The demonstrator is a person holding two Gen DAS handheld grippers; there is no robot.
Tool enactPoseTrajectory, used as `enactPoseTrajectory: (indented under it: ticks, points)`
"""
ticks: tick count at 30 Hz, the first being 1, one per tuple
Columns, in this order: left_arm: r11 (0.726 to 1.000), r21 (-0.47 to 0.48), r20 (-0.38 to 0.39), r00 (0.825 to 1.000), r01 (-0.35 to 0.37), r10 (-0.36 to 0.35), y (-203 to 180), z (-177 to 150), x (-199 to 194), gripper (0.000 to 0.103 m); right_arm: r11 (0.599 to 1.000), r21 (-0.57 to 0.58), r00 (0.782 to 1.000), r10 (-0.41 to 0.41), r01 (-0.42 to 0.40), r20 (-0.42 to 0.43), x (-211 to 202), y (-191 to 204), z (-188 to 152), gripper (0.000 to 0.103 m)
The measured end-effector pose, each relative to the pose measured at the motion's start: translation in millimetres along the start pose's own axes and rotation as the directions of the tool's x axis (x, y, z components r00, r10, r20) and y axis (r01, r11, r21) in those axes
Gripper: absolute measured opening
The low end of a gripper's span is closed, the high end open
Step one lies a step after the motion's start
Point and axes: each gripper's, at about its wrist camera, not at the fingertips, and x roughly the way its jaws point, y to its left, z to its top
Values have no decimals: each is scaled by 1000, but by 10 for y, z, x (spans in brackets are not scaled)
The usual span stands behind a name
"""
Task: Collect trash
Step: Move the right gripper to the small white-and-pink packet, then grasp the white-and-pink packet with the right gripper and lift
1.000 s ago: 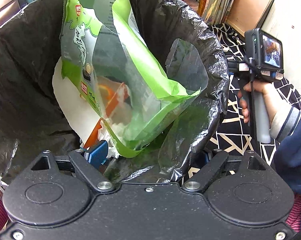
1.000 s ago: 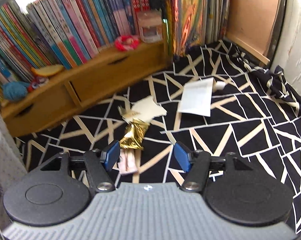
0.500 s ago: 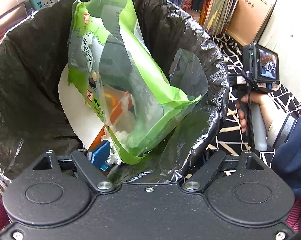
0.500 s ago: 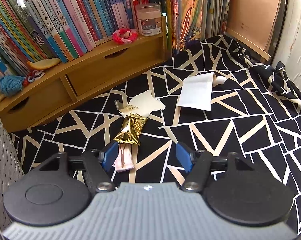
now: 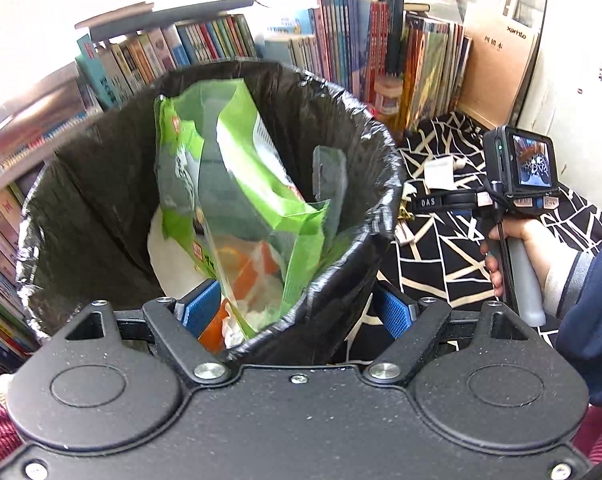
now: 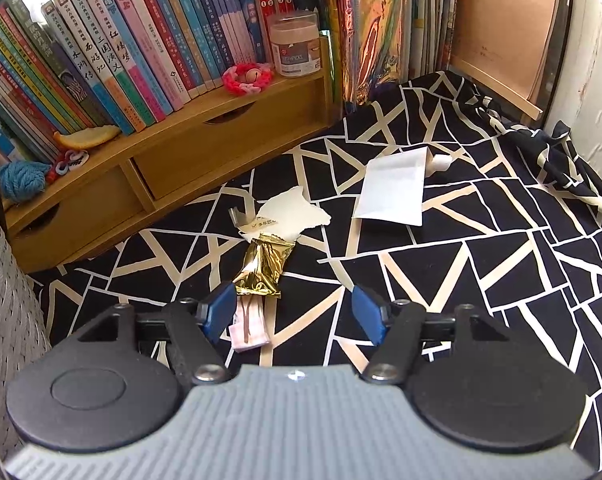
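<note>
A long row of books (image 6: 149, 40) stands on a low wooden shelf (image 6: 189, 148) with little drawers. On the shelf sit a round jar (image 6: 297, 46), a pink woven ring (image 6: 247, 77), a blue ball of yarn (image 6: 21, 178) and an orange peel (image 6: 87, 138). A black cloth with pale lines (image 6: 481, 264) lies in front

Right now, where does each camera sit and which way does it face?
Left wrist: on the left tool, looking down into the lined bin holding a green bag; its open pads straddle the bin's rim; the person's hand grips the right tool's handle.
Right wrist: on the right tool, open, facing the patterned cloth, gold wrapper and bookshelf.
Shared: white paper, cloth, books.
</note>
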Motion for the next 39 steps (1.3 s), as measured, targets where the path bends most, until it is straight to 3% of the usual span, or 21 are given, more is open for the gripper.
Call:
enactPoseTrajectory:
  ticks: [8, 13, 17, 23, 26, 27, 28, 30, 39]
  points:
    - [999, 36, 21, 1000, -20, 19, -61, -22, -88, 78, 1000, 6, 1000, 2, -2, 3, -10, -3, -1, 76]
    - [998, 34, 29, 998, -55, 54, -65, -34, -116, 58, 1000, 4, 1000, 20, -20, 1, 20, 0, -3, 75]
    - [998, 45, 36, 998, -46, 44, -57, -36, -122, 54, 999, 35, 1000, 22, -22, -13, 128, -18, -15, 67]
    - [998, 50, 38, 998, -44, 42, -60, -33, -114, 53, 997, 22, 996, 80, -80, -37, 267, 100, -88, 67]
    - [998, 47, 32, 999, -39, 37, -60, -30, -105, 53, 998, -20, 996, 65, -66, -63, 361, 229, -121, 66]
    - [998, 46, 30, 999, -38, 36, -61, -26, -101, 53, 998, -26, 995, 54, -56, -82, 407, 262, -129, 63]
    - [998, 44, 26, 999, -37, 35, -57, -19, -94, 53, 998, -32, 994, 44, -47, -105, 451, 294, -138, 48]
    - [999, 35, 18, 999, -33, 33, -51, -10, -85, 53, 998, -60, 994, 11, -17, -104, 453, 359, -153, 31]
    - [1000, -4, -11, 1000, -1, 1, 8, 24, -37, 53, 995, -72, 991, 60, -69, -116, -34, 468, 24, 29]
